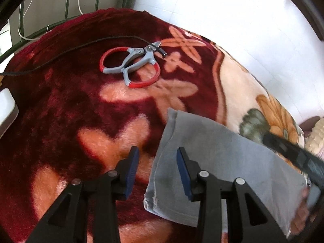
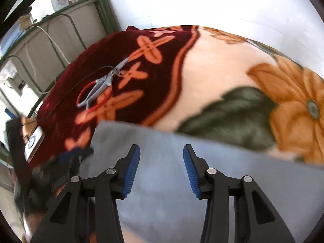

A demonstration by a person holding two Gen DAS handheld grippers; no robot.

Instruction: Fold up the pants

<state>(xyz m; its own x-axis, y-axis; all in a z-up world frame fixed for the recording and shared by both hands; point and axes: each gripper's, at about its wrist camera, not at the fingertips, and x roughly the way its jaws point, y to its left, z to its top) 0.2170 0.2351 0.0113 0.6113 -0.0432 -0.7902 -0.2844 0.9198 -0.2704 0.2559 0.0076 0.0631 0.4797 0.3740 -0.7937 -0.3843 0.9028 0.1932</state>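
Folded grey pants [image 1: 218,162] lie on a plush maroon & cream floral blanket [image 1: 60,105], near-right part of the bed. Left gripper [image 1: 158,170] over the pants' left edge, jaws partly open, nothing held. Right gripper [image 2: 161,168] above the pants, jaws partly open, empty. Red-handled scissors [image 1: 131,64] lie further back w/ a black cable [image 1: 60,53]

Bright daylight washed the floor [image 1: 232,20] white; edges curved and went dark, and the right view looked blurry.
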